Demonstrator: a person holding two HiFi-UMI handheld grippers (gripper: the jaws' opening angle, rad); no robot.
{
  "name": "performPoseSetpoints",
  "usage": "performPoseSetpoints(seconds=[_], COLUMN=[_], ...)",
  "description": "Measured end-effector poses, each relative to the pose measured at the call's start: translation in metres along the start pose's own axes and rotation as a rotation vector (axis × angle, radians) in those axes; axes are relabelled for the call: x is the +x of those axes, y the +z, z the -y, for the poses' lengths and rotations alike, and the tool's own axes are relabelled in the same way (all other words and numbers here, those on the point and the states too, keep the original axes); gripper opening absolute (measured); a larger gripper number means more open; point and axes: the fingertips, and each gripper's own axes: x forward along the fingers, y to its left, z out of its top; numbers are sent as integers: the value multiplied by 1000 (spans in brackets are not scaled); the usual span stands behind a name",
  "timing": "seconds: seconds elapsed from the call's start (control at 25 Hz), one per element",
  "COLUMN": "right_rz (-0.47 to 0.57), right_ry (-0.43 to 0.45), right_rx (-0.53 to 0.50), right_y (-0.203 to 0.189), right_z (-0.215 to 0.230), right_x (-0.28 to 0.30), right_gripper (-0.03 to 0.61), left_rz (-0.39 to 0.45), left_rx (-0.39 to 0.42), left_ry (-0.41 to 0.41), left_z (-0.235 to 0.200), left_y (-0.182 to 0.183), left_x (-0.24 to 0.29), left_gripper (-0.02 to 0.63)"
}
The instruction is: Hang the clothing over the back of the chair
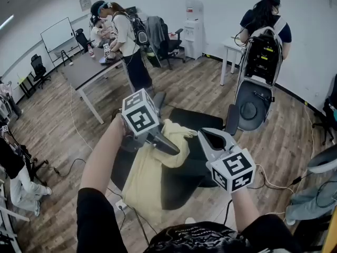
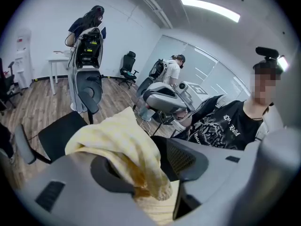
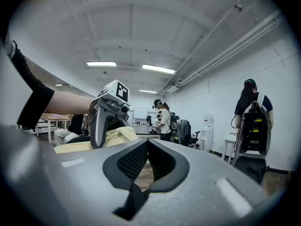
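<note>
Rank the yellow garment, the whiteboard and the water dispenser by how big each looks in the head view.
1. Yellow garment: largest by far, though it also lies nearest the camera.
2. Whiteboard and water dispenser: both stand far off and fill about the same area, so I won't rank them.

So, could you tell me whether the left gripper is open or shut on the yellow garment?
Open. On the left gripper the jaws stand apart; the yellow garment lies loose over one jaw and between them, unpinched.
</note>
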Motion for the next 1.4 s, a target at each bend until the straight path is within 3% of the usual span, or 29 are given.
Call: performPoseSetpoints(seconds=[0.2,0.36,0.48,0.56,0.76,0.92,1.12,1.4], right_rz=[-17,-8,-38,-90,-152,-198,-202,-210], right_ry=[27,87,164,208,239,281,277,278], right_rx=[35,-8,-66,-94,-63,-66,-120,-103], right_y=[-5,-3,-13,-24,-35,-46,-51,-48], right_z=[3,-9,-35,-47,-43,-55,-64,-61], right_x=[8,10,14,17,24,34,42,38], right_gripper=[5,5,16,239,256,277,265,93], left_rz=[-161,-259,-235,-193,-80,-73,-61,7], left_rx=[64,32,-1,23,54,90,114,99], left_ry=[-118,-24,-9,-42,-74,-75,-56,-27], left_z=[21,0,-9,-4,6,11,15,5], left_y=[-14,-17,-24,-24,-8,-17,-21,-16], left_x=[0,2,14,18,10,12,20,11], left_gripper=[213,213,213,218,245,245,245,244])
